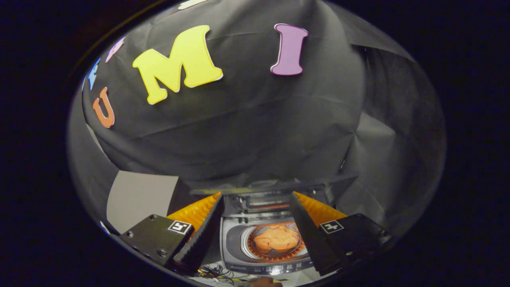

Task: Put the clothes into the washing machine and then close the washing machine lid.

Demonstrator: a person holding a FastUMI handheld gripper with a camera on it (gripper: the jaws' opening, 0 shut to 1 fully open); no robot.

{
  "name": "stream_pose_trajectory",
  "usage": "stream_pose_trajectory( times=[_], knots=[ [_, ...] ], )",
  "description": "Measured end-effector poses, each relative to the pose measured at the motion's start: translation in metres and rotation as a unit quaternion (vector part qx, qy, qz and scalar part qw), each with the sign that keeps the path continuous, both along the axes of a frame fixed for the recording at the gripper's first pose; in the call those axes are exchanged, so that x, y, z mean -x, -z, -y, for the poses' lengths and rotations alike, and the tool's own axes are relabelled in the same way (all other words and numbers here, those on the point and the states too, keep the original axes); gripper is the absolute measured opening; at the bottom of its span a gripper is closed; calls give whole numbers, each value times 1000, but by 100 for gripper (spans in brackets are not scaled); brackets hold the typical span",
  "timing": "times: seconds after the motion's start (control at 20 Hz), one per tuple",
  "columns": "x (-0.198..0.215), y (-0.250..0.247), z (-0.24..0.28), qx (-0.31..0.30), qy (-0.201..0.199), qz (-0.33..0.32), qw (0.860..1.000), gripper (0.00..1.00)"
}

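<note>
**Clothes in the drum, lid yet to be shut**

The clothes [275, 239], an orange bundle, lie inside the round drum of the washing machine [263, 243], which sits low between the two fingers and beyond their tips. The lid [265, 201] stands folded up at the back of the machine, above the drum opening, so the loading part looks done and the closing part does not.

The gripper [256, 207] is held high above the machine with its fingers spread wide and nothing between them; they touch neither lid nor clothes.

Around the machine: a tangle of cables [217, 273] lies just in front of it, a pale board [139, 199] leans to one side, and black cloth hangs behind.

The likely trouble lies in the lid. It is folded and upright, so a push placed too low or off to one side may slip off its edge or only flex the fold without bringing it down. Coming down fast from this height could knock the control panel. Any fabric riding above the drum rim would stop the lid seating flat.
</note>
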State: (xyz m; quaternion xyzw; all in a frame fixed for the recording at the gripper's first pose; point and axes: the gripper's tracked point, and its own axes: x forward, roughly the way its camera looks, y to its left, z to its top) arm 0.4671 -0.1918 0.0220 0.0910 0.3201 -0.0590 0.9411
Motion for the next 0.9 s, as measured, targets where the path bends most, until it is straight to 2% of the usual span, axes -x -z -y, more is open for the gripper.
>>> stream_pose_trajectory(
  times=[0.3,0.35,0.6,0.7,0.85,0.9],
  knots=[
    [-62,31,-6,16,4,-18,1000,100],
    [-66,35,-5,19,1,-24,1000,100],
    [-74,54,22,15,46,-25,999,100],
    [-73,54,32,24,52,-19,998,100],
    [-65,64,39,76,25,-31,996,100],
    [-69,63,41,92,13,-14,996,100]
  ],
)
